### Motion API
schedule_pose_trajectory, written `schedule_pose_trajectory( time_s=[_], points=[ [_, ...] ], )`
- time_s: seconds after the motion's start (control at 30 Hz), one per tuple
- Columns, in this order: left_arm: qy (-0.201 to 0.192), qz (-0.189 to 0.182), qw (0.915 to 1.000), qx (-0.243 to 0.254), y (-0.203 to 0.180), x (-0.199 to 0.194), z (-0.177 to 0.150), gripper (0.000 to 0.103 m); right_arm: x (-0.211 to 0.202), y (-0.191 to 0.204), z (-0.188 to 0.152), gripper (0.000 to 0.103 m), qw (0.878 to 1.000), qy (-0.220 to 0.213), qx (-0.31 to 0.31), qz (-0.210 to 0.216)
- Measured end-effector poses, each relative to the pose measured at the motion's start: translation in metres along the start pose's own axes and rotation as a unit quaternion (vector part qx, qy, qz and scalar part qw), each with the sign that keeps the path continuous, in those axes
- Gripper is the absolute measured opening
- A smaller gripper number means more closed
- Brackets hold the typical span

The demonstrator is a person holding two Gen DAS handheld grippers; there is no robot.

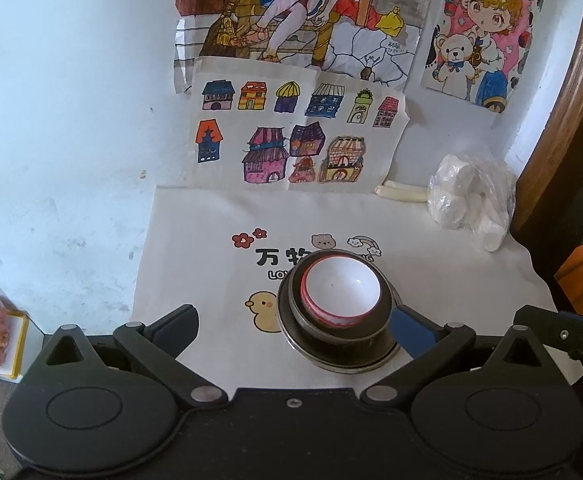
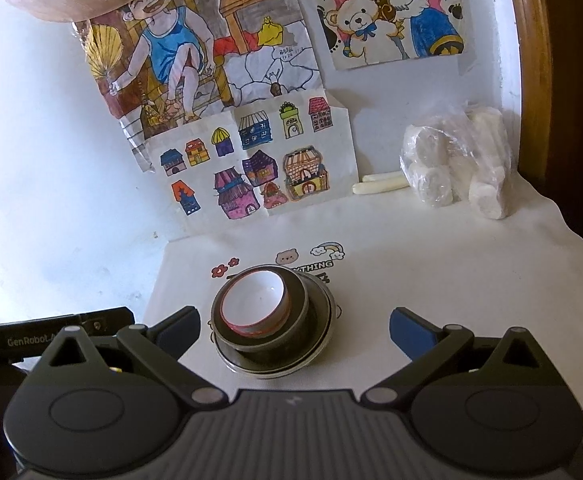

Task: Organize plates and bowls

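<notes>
White inside and red at the rim, the small bowl (image 1: 342, 294) sits in a dark bowl (image 1: 341, 330), and this one rests on a metal plate (image 1: 339, 360), all in one stack on the cloth-covered counter (image 1: 195, 248). The left tongs (image 1: 293, 326) and the right tongs (image 2: 294, 328) both stand wide apart and hold nothing. The stack is just in front of them, and no other dish lies loose, so I judge the stacking nearly finished.
</notes>
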State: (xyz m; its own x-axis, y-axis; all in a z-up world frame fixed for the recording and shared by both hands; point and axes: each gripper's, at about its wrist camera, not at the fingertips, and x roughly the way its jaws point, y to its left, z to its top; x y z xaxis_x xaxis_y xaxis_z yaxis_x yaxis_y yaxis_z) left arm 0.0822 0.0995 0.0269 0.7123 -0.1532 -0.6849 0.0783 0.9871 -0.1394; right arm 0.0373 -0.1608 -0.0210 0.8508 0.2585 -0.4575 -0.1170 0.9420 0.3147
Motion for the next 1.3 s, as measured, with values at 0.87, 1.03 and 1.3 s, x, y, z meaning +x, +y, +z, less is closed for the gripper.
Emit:
schedule_pose_trajectory(
  time_s=[0.87,1.03,1.3],
  points=[
    [-0.012,0.024,0.9996,-0.004,-0.007,-0.048,-0.039,0.102,-0.040,0.001,-0.031,0.103,1.000,-0.004,-0.006,0.019],
    [-0.008,0.026,0.9996,0.001,-0.012,-0.053,-0.045,0.102,-0.044,0.001,-0.036,0.103,1.000,0.002,-0.002,0.022],
    [-0.004,0.027,0.9996,0.009,-0.017,-0.058,-0.051,0.102,-0.049,-0.004,-0.042,0.103,1.000,0.007,0.006,0.024]
  ],
)
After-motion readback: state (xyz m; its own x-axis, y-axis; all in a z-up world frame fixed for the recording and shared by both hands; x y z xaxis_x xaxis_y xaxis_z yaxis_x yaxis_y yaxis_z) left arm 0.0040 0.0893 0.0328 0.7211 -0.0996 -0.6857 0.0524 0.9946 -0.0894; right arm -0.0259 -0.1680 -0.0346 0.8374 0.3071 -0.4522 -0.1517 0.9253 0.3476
